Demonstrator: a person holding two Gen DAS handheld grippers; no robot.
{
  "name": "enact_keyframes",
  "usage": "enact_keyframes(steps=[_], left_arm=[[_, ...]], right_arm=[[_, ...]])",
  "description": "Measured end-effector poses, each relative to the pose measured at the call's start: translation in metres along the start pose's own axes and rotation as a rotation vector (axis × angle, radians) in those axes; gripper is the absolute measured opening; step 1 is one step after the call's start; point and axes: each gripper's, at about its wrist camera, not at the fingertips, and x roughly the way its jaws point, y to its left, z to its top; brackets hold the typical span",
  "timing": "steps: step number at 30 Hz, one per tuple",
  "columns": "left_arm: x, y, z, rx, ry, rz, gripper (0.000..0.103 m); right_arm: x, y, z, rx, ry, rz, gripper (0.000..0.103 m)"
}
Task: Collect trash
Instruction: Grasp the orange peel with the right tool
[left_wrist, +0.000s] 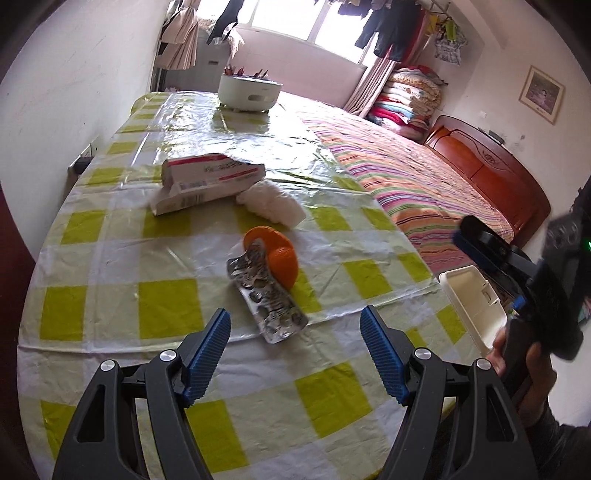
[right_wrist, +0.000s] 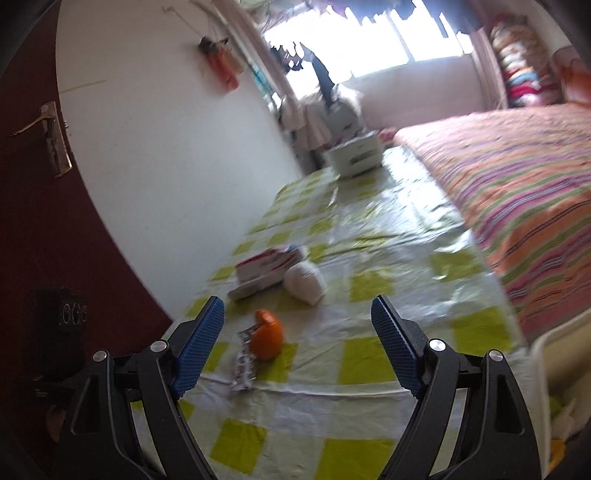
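On the green-and-white checked tablecloth (left_wrist: 110, 295) lie a silver blister pack (left_wrist: 267, 301), an orange peel (left_wrist: 277, 254), a crumpled white tissue (left_wrist: 271, 203) and a torn red-and-white carton (left_wrist: 207, 181). My left gripper (left_wrist: 295, 328) is open and empty, just short of the blister pack. My right gripper (right_wrist: 297, 317) is open and empty, above the table's near end; it also shows at the right edge of the left wrist view (left_wrist: 491, 247). In the right wrist view I see the blister pack (right_wrist: 243, 363), peel (right_wrist: 266, 334), tissue (right_wrist: 304, 284) and carton (right_wrist: 267, 271), blurred.
A white bin (left_wrist: 476, 306) stands beside the table at the right, next to the bed with a striped cover (left_wrist: 417, 181). A white pot (left_wrist: 247, 92) sits at the table's far end. A white wall (right_wrist: 166, 147) runs along the left, with a dark door (right_wrist: 33, 184).
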Motion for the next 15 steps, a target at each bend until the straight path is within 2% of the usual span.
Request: enact_keyframes(steps=[3,6,9,12,15], left_arm=[[-0.003,0.004,-0.002,-0.005,0.000,0.000,0.071],[-0.004,0.007,-0.003,-0.009,0.002,-0.001,0.071],[-0.004,0.009,-0.004,-0.014,0.002,0.001,0.071],[-0.004,0.009,-0.004,-0.012,0.006,-0.001,0.071],[-0.003,0.009,-0.005,-0.007,0.010,0.000,0.071]], right_arm=[[0.031,-0.003,-0.003,0.047,0.112,0.087,0.061],[0.064,-0.008,-0.008,0.091,0.221,0.147,0.060],[0.088,-0.007,-0.008,0.099,0.294,0.171,0.057],[0.108,-0.003,-0.005,0.118,0.340,0.216,0.052],[0.127,0.001,-0.002,0.103,0.368,0.210,0.049]])
